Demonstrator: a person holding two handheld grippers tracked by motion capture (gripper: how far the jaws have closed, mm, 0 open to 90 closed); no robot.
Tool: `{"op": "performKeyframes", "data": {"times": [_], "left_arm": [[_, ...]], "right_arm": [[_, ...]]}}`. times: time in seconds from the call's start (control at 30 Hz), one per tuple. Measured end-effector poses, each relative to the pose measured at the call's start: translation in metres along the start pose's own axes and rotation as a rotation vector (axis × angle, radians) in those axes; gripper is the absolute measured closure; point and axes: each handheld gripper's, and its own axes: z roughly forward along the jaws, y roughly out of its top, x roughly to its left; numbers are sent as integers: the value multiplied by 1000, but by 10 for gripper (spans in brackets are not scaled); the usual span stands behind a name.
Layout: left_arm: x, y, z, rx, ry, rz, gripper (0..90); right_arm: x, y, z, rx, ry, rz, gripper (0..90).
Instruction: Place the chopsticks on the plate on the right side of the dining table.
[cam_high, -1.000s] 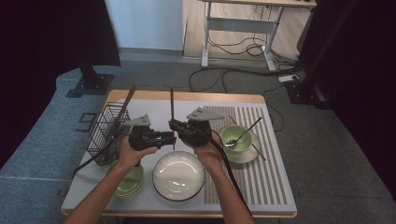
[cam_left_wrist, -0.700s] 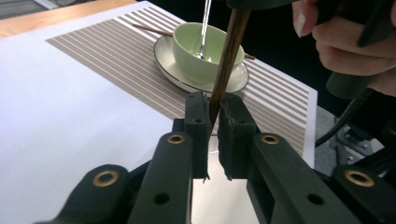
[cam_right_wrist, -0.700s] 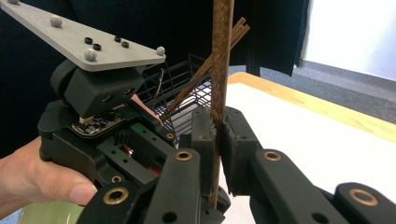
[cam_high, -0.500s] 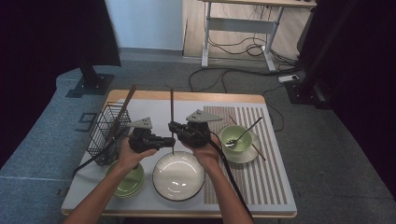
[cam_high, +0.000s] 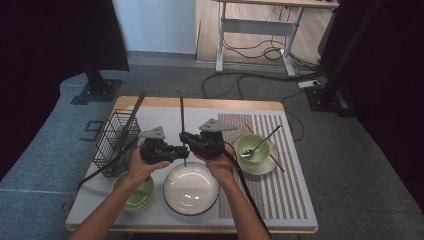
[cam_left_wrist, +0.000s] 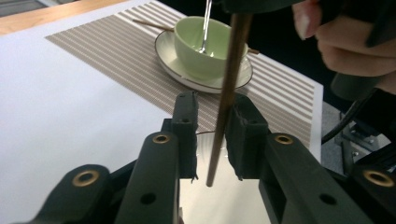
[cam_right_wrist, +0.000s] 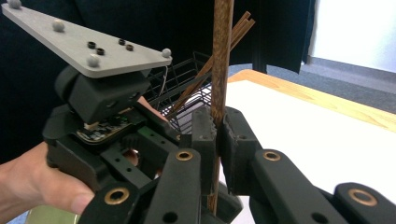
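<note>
A long brown chopstick (cam_high: 182, 120) stands upright over the white bowl (cam_high: 191, 189). My right gripper (cam_high: 184, 138) comes in from the right and is shut on the chopstick (cam_right_wrist: 222, 56), its pads (cam_right_wrist: 204, 123) pressing both sides. My left gripper (cam_high: 181, 152) faces it from the left, lower on the stick. In the left gripper view the chopstick (cam_left_wrist: 233, 65) passes between my left gripper (cam_left_wrist: 214, 105) jaws, which have just been opening. The stick leans by the right pad (cam_left_wrist: 243, 121), with a gap to the left one.
A black wire basket (cam_high: 112, 140) with several chopsticks (cam_high: 132, 112) stands at the left. Green dishes (cam_high: 135, 192) sit at the front left. On the striped mat (cam_high: 290, 195), a green bowl (cam_high: 255, 147) with a spoon rests on a saucer.
</note>
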Motion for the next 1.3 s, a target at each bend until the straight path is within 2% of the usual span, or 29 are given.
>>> {"op": "performKeyframes", "data": {"times": [0.1,0.27,0.4,0.43,0.53,0.73,0.93,1.03,1.3], "left_arm": [[-1,0,-1,12,-19,-7,839],[-2,0,-3,32,-41,-4,862],[-1,1,-5,47,-43,-10,863],[-1,1,-5,50,-41,-10,864],[-1,1,-4,59,-43,-14,864],[0,1,-3,82,-28,-27,864],[2,0,-1,103,-27,-49,864],[5,0,1,121,-14,-54,863],[5,-1,2,150,-18,-55,863]], "right_arm": [[1,-1,1,7,-1,-7,846],[1,-1,2,9,-6,-4,830],[1,-2,1,12,-44,-29,799],[1,-2,1,13,-71,-45,749],[1,-3,0,16,-85,-43,719],[6,-3,-7,1,-124,-80,643],[7,1,-15,-30,-105,-85,636],[8,3,-14,-38,-97,-89,633],[10,7,-5,-37,-75,-92,614]]}}
